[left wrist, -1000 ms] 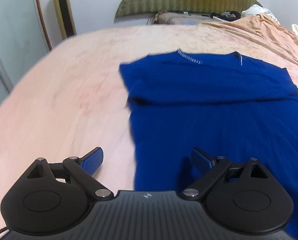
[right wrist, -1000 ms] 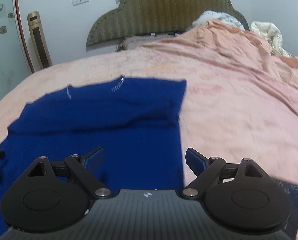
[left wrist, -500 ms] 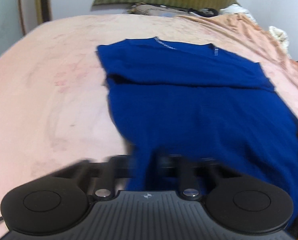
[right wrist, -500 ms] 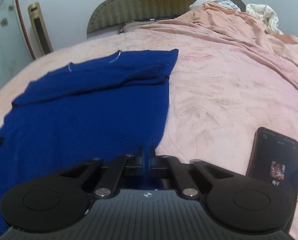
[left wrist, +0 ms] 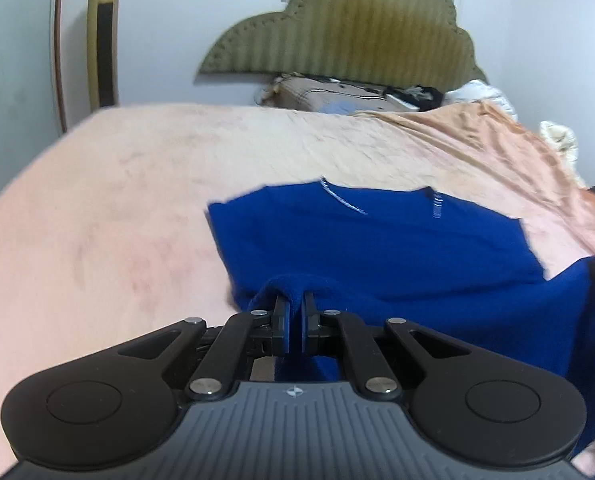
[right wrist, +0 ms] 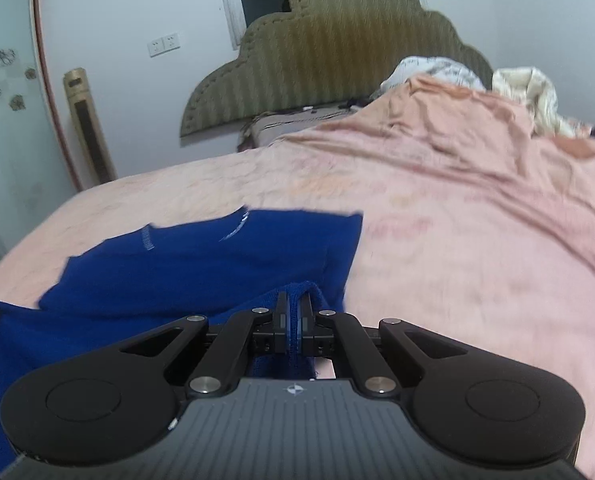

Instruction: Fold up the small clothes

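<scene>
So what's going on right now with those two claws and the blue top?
Left tool and right tool both clamped on blue top's near edge. Edge lifted off pink bedspread. Nothing in the way.

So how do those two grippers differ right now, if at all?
The left gripper pinches the blue top at the hem's left corner, with pink bedspread to its left. The right gripper pinches the right corner, with bedspread to its right. Blue cloth humps over the left one's tips; at the right one a ribbed edge stands up between the pads. Both are shut on the same top, lifting its near edge.
</scene>
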A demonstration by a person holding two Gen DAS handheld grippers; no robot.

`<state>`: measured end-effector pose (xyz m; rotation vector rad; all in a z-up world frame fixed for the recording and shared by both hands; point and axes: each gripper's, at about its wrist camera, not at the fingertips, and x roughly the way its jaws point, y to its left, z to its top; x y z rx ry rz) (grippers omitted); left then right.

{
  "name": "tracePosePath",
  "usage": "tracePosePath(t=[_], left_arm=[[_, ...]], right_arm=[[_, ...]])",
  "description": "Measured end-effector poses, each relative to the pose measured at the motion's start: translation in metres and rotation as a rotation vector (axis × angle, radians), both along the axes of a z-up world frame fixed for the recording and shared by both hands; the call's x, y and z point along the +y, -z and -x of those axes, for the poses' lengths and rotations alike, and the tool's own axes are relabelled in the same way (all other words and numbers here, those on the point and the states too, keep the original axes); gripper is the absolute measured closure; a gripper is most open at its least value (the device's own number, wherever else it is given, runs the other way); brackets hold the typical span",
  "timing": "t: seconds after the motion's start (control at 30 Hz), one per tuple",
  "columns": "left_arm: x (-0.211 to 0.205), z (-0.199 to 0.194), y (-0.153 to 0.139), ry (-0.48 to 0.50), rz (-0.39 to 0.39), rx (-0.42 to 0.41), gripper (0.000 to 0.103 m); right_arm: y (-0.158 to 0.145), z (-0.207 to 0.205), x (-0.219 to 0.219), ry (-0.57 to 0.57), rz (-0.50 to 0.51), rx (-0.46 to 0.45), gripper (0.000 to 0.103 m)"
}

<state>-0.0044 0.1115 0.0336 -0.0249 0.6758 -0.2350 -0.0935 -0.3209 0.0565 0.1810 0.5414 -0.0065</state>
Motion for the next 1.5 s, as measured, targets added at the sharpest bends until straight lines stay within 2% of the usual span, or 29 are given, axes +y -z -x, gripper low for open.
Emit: tracePosePath(t=[0.07,0.17,0.23,0.3,0.33,0.37,0.47,0.63,0.8,0.87,1.0,1.23,1.5], left_arm=[[-0.008,-0.020,0.011,0.000,-0.044,0.032,0.095],[-0.013,-0.032,0.027,-0.025,-0.102,0.080,0.093],[-0.011,-0.023,0.030,-0.034,-0.111,0.091,0.088],[-0.004,-0.009,0.031,-0.025,-0.080,0.106,0.064],[0.000,-0.002,0.033,-0.028,-0.061,0.112,0.038],[0.003,0.007,0.034,-0.029,-0.039,0.108,0.027],[0.006,0.035,0.038,-0.035,-0.040,0.101,0.027],[-0.001,0.058,0.045,-0.071,-0.063,0.187,0.027],[-0.031,0.069,0.045,-0.095,-0.190,0.171,0.027],[-0.039,0.070,0.044,-0.093,-0.207,0.169,0.027],[-0.051,0.072,0.040,-0.102,-0.225,0.158,0.025],[-0.061,0.075,0.042,-0.122,-0.288,0.158,0.023],[-0.063,0.075,0.045,-0.126,-0.292,0.181,0.023]], right_arm=[[0.004,-0.023,0.001,0.023,0.036,0.014,0.097],[0.019,-0.049,-0.001,0.064,0.060,0.076,0.078],[0.022,-0.041,-0.003,0.089,0.056,0.074,0.067],[0.022,-0.022,-0.007,0.082,0.038,0.056,0.059],[0.022,-0.011,-0.009,0.076,0.033,0.061,0.058],[0.023,-0.001,-0.009,0.070,0.030,0.067,0.057],[0.032,0.027,-0.010,0.039,0.011,0.114,0.051],[0.050,0.058,-0.005,0.003,-0.055,0.163,0.049],[0.051,0.065,0.033,-0.110,-0.098,0.140,0.047],[0.048,0.062,0.051,-0.181,-0.140,0.118,0.036],[0.041,0.058,0.081,-0.248,-0.134,0.091,0.033],[0.037,0.061,0.092,-0.252,-0.055,0.084,0.033],[0.039,0.071,0.069,-0.208,-0.110,0.070,0.032]])
